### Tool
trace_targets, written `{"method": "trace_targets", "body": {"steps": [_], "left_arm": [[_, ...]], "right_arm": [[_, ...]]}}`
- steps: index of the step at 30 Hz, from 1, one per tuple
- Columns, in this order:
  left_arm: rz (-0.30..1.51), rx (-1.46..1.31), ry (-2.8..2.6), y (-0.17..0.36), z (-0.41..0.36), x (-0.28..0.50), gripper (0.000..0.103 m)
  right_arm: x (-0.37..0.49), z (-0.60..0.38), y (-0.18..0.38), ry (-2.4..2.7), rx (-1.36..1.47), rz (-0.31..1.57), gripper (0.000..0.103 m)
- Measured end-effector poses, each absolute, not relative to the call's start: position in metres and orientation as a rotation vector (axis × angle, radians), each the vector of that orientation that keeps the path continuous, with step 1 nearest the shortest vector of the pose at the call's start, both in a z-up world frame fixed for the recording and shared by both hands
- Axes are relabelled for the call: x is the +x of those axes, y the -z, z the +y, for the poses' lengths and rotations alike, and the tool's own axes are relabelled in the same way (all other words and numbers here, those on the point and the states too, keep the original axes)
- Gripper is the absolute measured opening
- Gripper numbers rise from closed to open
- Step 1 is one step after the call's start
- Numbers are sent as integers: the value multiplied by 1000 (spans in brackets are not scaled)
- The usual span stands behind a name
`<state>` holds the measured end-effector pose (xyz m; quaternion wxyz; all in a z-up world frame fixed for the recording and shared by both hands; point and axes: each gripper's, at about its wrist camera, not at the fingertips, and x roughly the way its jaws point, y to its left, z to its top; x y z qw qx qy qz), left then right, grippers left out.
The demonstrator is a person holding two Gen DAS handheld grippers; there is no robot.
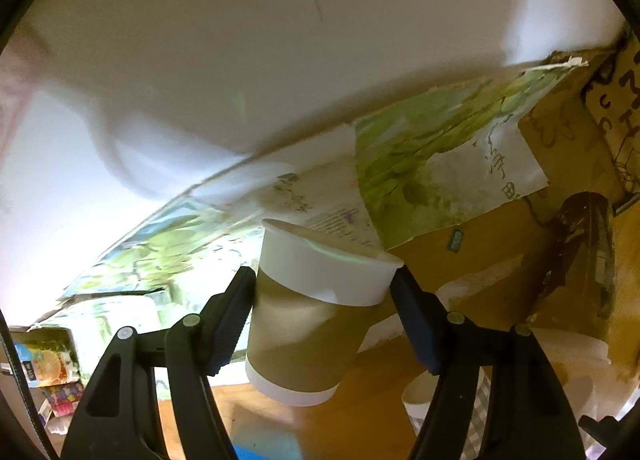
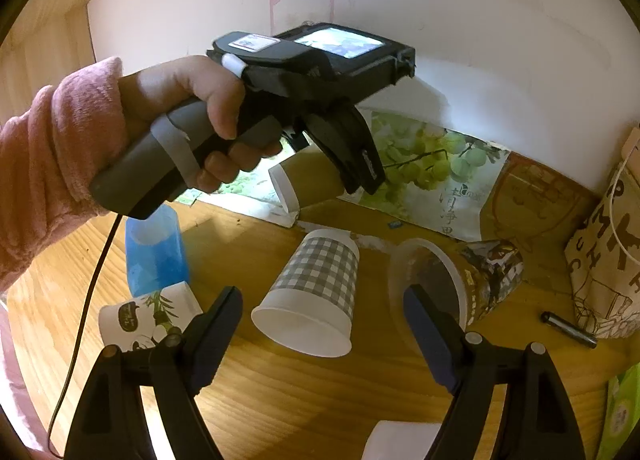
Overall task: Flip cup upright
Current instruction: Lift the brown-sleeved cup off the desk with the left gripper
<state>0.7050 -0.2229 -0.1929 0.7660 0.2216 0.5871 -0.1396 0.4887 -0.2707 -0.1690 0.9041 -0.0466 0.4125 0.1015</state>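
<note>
My left gripper [image 1: 322,302] is shut on a brown paper cup with white bands [image 1: 308,324], held in the air and tilted. The same brown cup [image 2: 312,179] shows in the right wrist view, lying sideways in the left gripper [image 2: 352,171] above the wooden table [image 2: 320,400], its white end toward the left. My right gripper [image 2: 320,336] is open and empty, hovering over a grey checked cup [image 2: 316,292] that lies on its side with its mouth toward me.
A blue cup [image 2: 154,256] stands mouth-down at left, a panda-print cup [image 2: 148,318] lies in front of it. A dark patterned cup [image 2: 460,284] lies at right. A grape poster [image 2: 424,167], paper bag [image 2: 608,260], pen [image 2: 568,328] and white cup [image 2: 400,440] are around.
</note>
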Motion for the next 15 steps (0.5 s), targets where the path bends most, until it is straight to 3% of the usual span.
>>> {"method": "trace_targets", "body": {"steps": [15], "left_arm": [[1239, 382, 274, 134, -189, 647, 72]], "right_arm": [[469, -263, 142, -238, -98, 814, 83]]}}
